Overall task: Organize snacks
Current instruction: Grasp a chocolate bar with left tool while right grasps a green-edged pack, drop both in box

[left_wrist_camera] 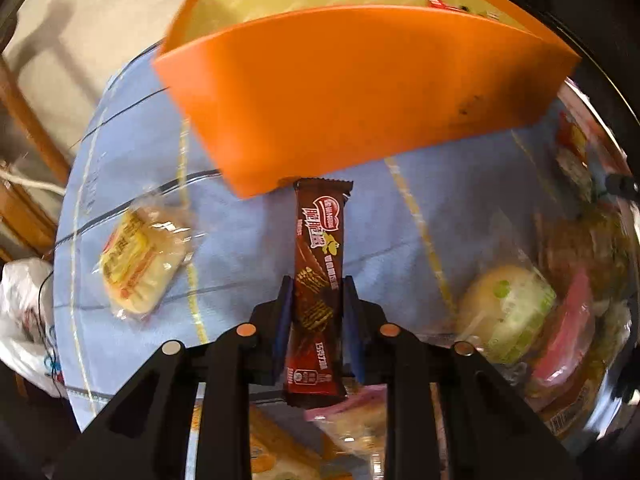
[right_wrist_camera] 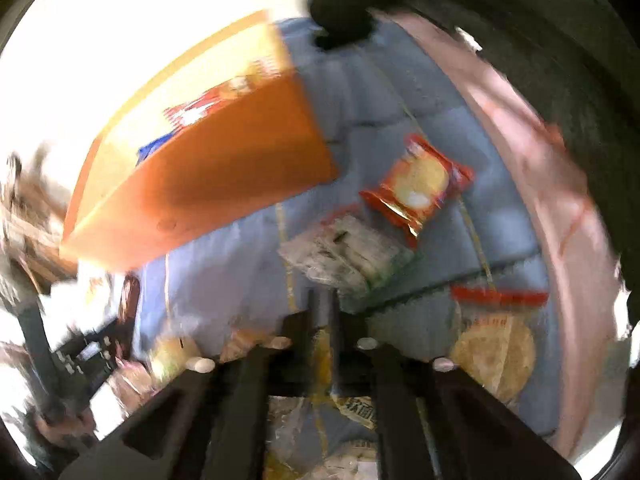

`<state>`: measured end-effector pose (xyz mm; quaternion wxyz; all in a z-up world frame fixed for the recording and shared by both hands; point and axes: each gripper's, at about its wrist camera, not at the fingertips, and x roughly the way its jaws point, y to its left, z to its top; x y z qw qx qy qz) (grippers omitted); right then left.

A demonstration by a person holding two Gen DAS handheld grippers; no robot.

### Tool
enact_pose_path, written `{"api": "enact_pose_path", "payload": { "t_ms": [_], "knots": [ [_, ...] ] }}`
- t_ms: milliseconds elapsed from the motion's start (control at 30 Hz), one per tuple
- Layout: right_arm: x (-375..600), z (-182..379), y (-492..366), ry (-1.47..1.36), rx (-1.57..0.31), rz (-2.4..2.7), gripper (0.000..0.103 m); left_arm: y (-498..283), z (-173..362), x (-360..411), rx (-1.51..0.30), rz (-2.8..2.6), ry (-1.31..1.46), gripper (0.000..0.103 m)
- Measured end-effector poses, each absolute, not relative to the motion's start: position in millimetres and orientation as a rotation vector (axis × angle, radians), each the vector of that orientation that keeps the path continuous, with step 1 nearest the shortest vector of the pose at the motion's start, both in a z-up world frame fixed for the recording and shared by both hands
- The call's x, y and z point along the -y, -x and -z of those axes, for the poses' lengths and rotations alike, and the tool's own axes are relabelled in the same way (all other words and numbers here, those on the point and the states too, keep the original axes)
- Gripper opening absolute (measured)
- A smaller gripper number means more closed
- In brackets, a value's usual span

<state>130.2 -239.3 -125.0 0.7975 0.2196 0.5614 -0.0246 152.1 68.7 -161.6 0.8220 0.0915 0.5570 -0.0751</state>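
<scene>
Orange bin (left_wrist_camera: 360, 92), brown wafer bar (left_wrist_camera: 318, 280), pale blue cloth (left_wrist_camera: 248, 248) with dark and yellow stripes

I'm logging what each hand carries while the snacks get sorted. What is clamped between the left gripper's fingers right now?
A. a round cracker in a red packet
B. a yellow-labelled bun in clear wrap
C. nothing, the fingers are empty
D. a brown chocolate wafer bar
D: in the left wrist view the left gripper is shut on the brown wafer bar, whose far end points toward the orange box.
</scene>
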Motion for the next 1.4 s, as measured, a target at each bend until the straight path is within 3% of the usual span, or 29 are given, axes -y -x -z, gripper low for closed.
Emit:
{"api": "enact_pose_path", "payload": {
  "t_ms": [33, 300, 333, 367, 400, 433, 467, 500, 533, 600, 633, 667, 733, 1067, 1233, 1400],
  "knots": [
    [250.3, 129.5, -135.5, -0.552, -1.212, 0.073, 0.097, -152.6, 161.9, -72.8, -1.194, 0.149, -0.177, 0.023],
    [278.5, 168.5, -146.4, -0.802, -1.202, 0.146, 0.098, -157.2, 158.0, -79.5, -1.184, 0.164, -0.151, 0.023],
    [275.6, 170.0, -147.1, -0.781, -1.209, 0.151, 0.100, -159.3, 158.7, -77.3, -1.178, 0.154, -0.167, 0.027],
    [271.9, 171.7, -151.8, -0.753, -1.221, 0.157, 0.100, -162.6, 159.3, -74.2, -1.182, 0.142, -0.175, 0.062],
    [266.9, 170.8, -155.4, -0.716, -1.226, 0.171, 0.100, -161.6, 161.6, -70.3, -1.193, 0.120, -0.180, 0.087],
    [262.7, 169.5, -159.5, -0.687, -1.221, 0.171, 0.100, -163.0, 165.0, -69.7, -1.185, 0.075, -0.186, 0.097],
    [255.8, 170.3, -163.7, -0.652, -1.224, 0.169, 0.100, -164.9, 169.3, -69.1, -1.174, 0.054, -0.189, 0.099],
    [254.5, 172.5, -166.0, -0.604, -1.234, 0.183, 0.085, -166.5, 174.9, -70.5, -1.180, 0.041, -0.194, 0.099],
    [245.0, 168.4, -166.4, -0.508, -1.236, 0.221, 0.042, -167.6, 182.4, -72.4, -1.194, 0.045, -0.183, 0.099],
    [235.5, 166.6, -167.4, -0.475, -1.230, 0.181, 0.030, -166.7, 185.0, -80.5, -1.166, 0.100, -0.093, 0.080],
    [232.7, 167.4, -165.7, -0.503, -1.240, 0.162, 0.029, -165.1, 182.8, -83.4, -1.148, 0.101, -0.073, 0.057],
    [230.4, 166.6, -164.9, -0.499, -1.241, 0.157, 0.028, -164.0, 180.0, -83.4, -1.141, 0.121, -0.080, 0.024],
    [222.7, 159.8, -160.7, -0.477, -1.223, 0.133, 0.016, -161.5, 176.5, -80.9, -1.146, 0.154, -0.095, 0.023],
    [214.4, 106.0, -136.9, -0.514, -1.089, 0.014, 0.015, -139.2, 149.3, -79.3, -1.110, 0.179, -0.035, 0.023],
    [217.7, 30.3, -119.1, -0.470, -0.919, -0.053, 0.015, -116.8, 62.1, -75.3, -0.914, 0.240, -0.017, 0.023],
    [207.2, -37.8, -146.3, -0.398, -0.771, -0.136, 0.015, -149.0, -5.8, -66.3, -0.766, 0.221, -0.081, 0.023]
  ]
}}
